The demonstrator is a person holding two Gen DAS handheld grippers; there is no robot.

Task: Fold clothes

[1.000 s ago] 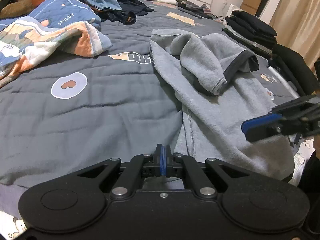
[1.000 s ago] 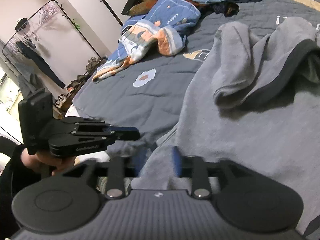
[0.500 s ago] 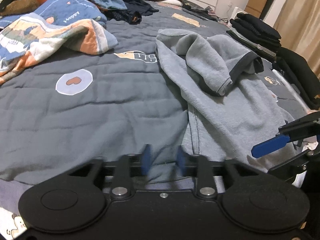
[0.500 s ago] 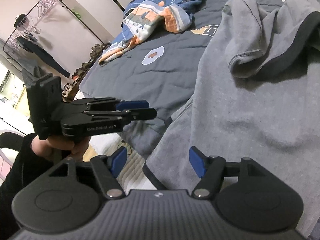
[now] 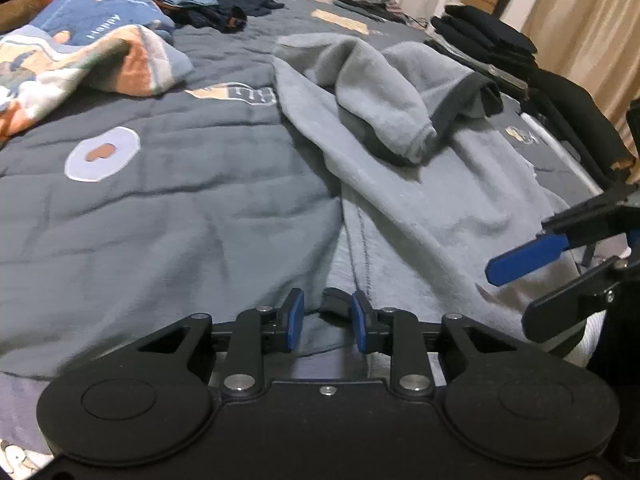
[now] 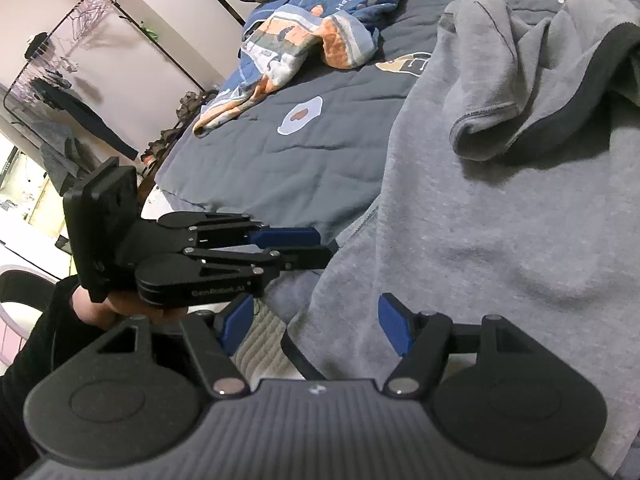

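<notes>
Bedroom, bed under a dark grey quilt point(image 5: 168, 216) strewn with clothes, blue patterned blanket point(image 5: 92, 52) at far left. Grey sweatshirt point(image 5: 432, 200) lies spread over the quilt's right side, one sleeve flopped across its body, dark hem at the near bed edge. Left gripper point(image 5: 326, 316): jaws just been closing, now narrowly apart, hem corner between them, pads not pressing. Right gripper point(image 6: 316, 326): jaws wide apart over the hem, gripping nothing.

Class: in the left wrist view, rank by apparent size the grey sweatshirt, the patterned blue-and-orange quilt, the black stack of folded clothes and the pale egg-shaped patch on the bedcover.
1. grey sweatshirt
2. patterned quilt
3. black stack of folded clothes, though farther away, so unsure against the quilt
4. egg-shaped patch
</notes>
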